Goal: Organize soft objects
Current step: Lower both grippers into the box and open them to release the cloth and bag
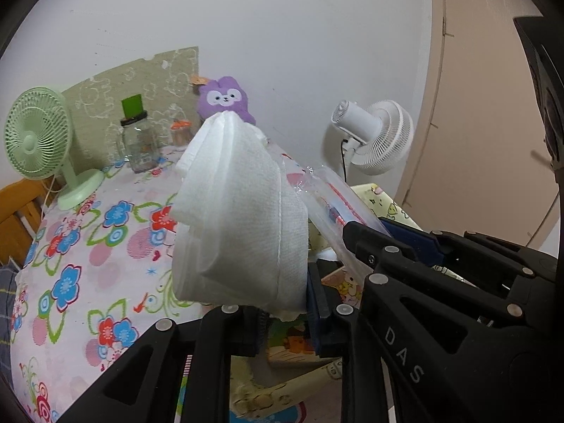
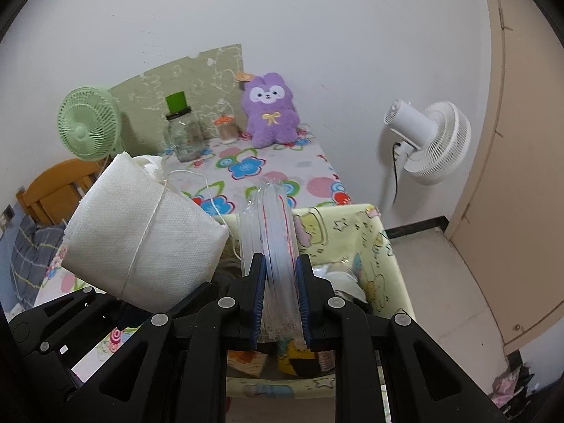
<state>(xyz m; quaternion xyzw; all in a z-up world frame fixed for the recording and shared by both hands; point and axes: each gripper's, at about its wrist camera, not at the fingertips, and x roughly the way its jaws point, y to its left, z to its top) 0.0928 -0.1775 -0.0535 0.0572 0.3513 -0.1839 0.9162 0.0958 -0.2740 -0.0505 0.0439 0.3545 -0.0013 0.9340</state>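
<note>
My left gripper (image 1: pixel 287 317) is shut on the lower edge of a white fabric pouch (image 1: pixel 243 218), which stands up in front of the camera and hides part of the table. The same white pouch (image 2: pixel 141 232), tied round with thin string, shows at the left of the right wrist view. My right gripper (image 2: pixel 280 264) is shut on a clear plastic zip bag (image 2: pixel 273 218) with a red strip. The two grippers are side by side over a yellow cartoon-print fabric box (image 2: pixel 380 246). A purple plush toy (image 2: pixel 269 112) sits at the table's far end against the wall.
The table has a floral cloth (image 2: pixel 246 167). On it stand a green desk fan (image 2: pixel 88 128), a glass jar (image 2: pixel 185 134) and a small orange-lidded jar (image 2: pixel 227 128). A white standing fan (image 2: pixel 426 141) is on the floor at right, and a wooden chair (image 2: pixel 53 190) at left.
</note>
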